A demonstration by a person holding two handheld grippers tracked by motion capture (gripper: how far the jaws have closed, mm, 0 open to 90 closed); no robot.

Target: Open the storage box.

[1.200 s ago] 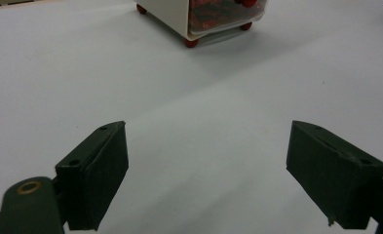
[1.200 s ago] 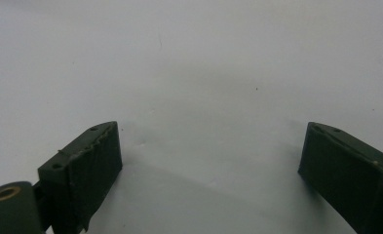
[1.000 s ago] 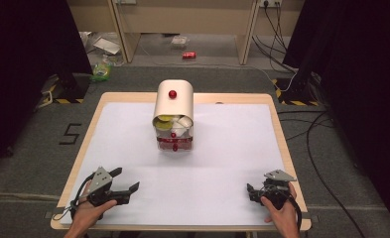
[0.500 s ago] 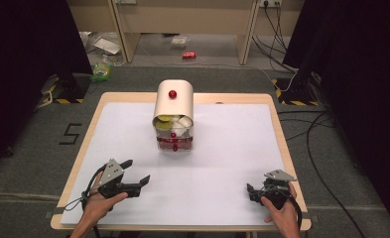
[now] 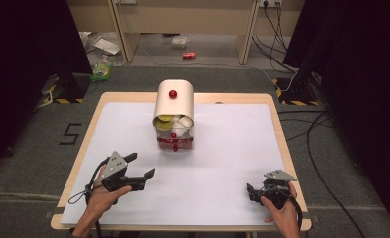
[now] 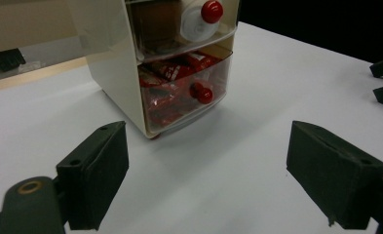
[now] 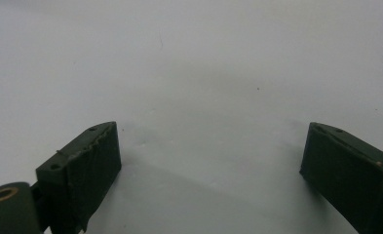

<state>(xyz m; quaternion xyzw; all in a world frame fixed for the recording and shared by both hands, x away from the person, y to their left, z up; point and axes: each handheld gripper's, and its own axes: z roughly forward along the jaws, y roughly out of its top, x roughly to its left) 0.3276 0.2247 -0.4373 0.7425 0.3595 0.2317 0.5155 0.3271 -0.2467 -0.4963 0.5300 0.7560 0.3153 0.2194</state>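
In the high view the left gripper (image 5: 144, 166) sits at the lower left of the frame, held above the white table (image 5: 232, 144), its jaws spread wide with nothing between them and aimed toward the frame's centre. In its own view the jaws frame a small drawer cabinet (image 6: 169, 63) in the upper middle: the bottom drawer (image 6: 184, 92) is clear, shut, packed with red packets, and has a red knob (image 6: 202, 93). The cabinet stands at the centre of the high view (image 5: 173, 116), well apart from both grippers. The right gripper (image 5: 252, 192) rests at the lower right, jaws also wide apart and empty over bare table.
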